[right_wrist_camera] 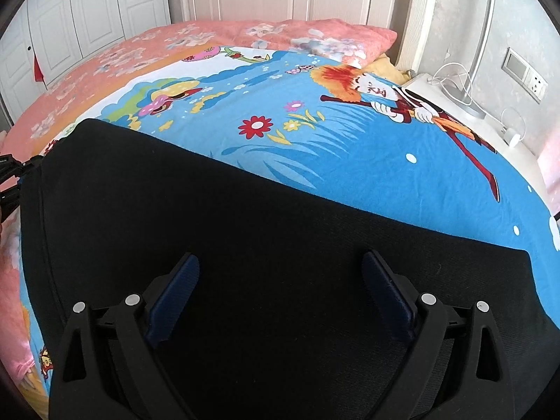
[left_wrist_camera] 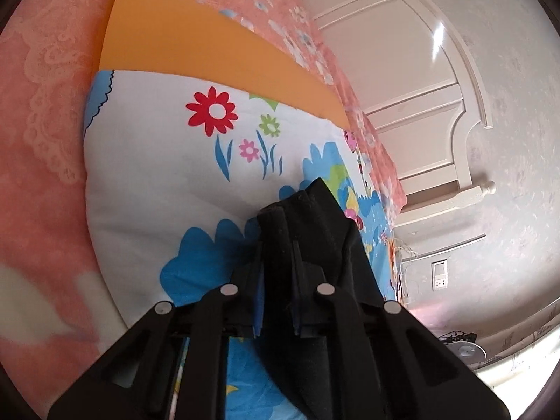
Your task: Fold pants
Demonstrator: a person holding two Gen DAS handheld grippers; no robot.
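Black pants (right_wrist_camera: 245, 231) lie flat across a cartoon-print sheet (right_wrist_camera: 350, 161) on the bed. My right gripper (right_wrist_camera: 280, 262) is open, its blue-padded fingers (right_wrist_camera: 175, 294) spread wide just above the pants cloth. My left gripper (left_wrist_camera: 278, 245) is shut on a bunched edge of the black pants (left_wrist_camera: 308, 217), holding it up over the sheet (left_wrist_camera: 168, 161). In the right wrist view the left gripper (right_wrist_camera: 10, 175) shows at the far left, at the pants' left edge.
A pink floral bedspread (left_wrist_camera: 42, 161) surrounds the sheet, with an orange panel (left_wrist_camera: 196, 45) beyond. A pink pillow (right_wrist_camera: 325, 35) lies at the headboard. A white nightstand (right_wrist_camera: 465, 119) with a lamp and cables stands at right. White wardrobe doors (right_wrist_camera: 87, 7) stand behind.
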